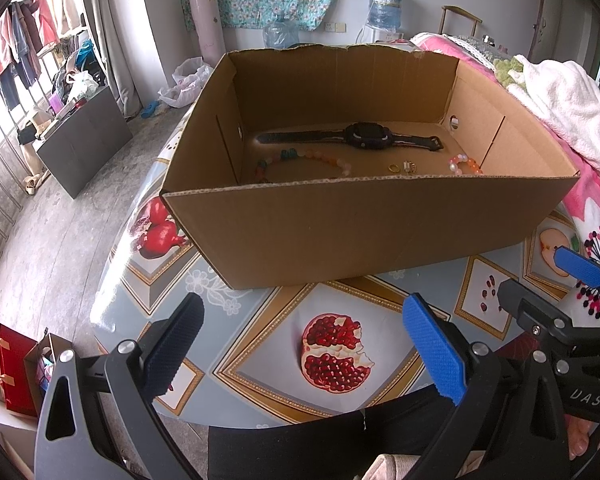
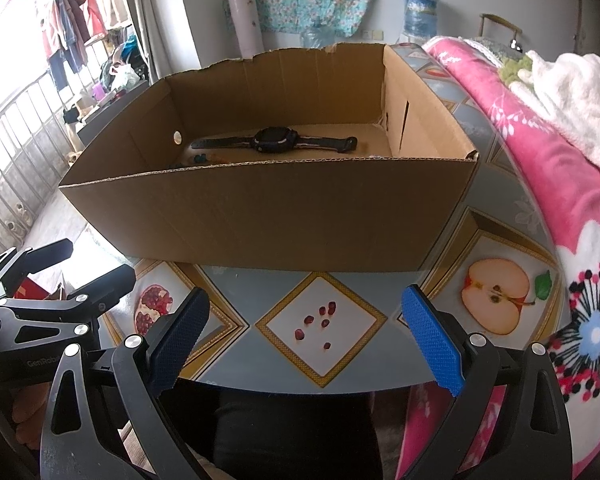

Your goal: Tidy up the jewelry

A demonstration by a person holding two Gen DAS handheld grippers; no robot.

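Home bedroom: blanket (image 2: 540, 168), hanging laundry (image 1: 24, 40).

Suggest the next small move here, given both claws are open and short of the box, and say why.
Probably carry the left claw forward over the brown cardboard box's near wall toward the black wristwatch. Both claws hang open and empty above the fruit-print tablecloth, and the right claw sits no closer.

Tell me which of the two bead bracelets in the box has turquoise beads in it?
The larger bracelet toward the left of the cardboard box, in front of the watch. The small bracelet by the right wall shows only pink, white and orange beads.
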